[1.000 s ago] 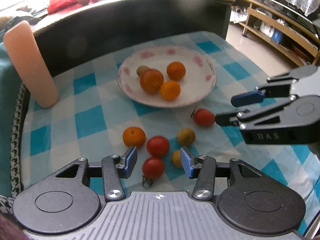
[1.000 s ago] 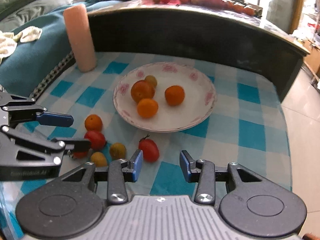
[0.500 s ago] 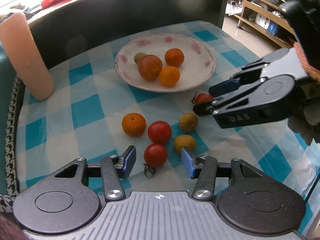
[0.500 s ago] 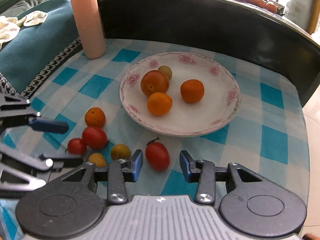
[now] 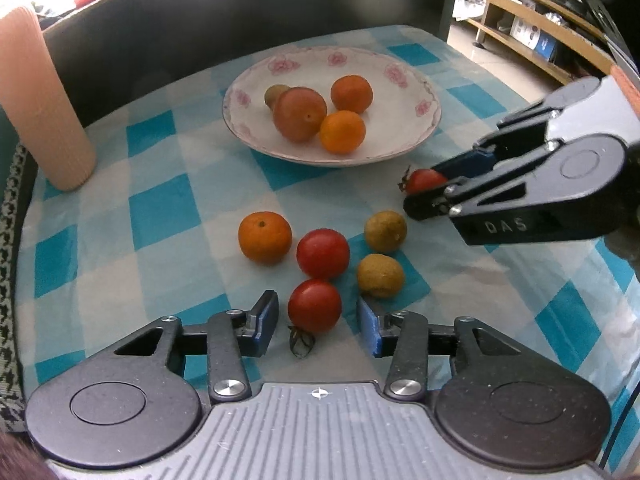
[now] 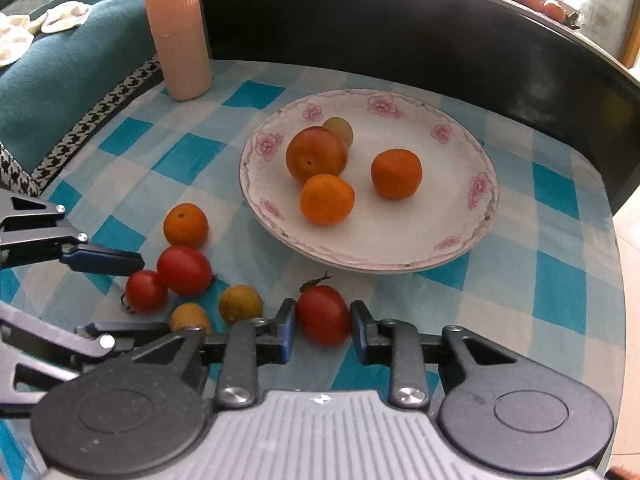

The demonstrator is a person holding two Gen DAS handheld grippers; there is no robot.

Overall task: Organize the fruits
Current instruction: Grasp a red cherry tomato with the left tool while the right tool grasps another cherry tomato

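Note:
A white floral plate (image 5: 424,120) (image 6: 476,216) holds several fruits on the blue checked cloth. Loose fruits lie in front of it: an orange (image 5: 265,237), two red tomatoes and two yellowish fruits (image 5: 385,230). My left gripper (image 5: 316,316) is open, its fingers either side of a small red tomato (image 5: 315,305) (image 6: 146,291) on the cloth. My right gripper (image 6: 323,322) (image 5: 436,194) is closed around another red tomato (image 6: 323,314) (image 5: 425,181) with a stem, both pads touching it on the cloth.
A tall pink ribbed cylinder (image 5: 36,100) (image 6: 176,28) stands at the cloth's far left corner. A dark curved rail (image 6: 400,28) runs behind the plate. The table edge drops off on the right, with the floor and wooden shelves (image 5: 532,20) beyond.
Both grippers have come forward and lower. The left now straddles the small tomato. The right has narrowed from open onto the stemmed tomato.

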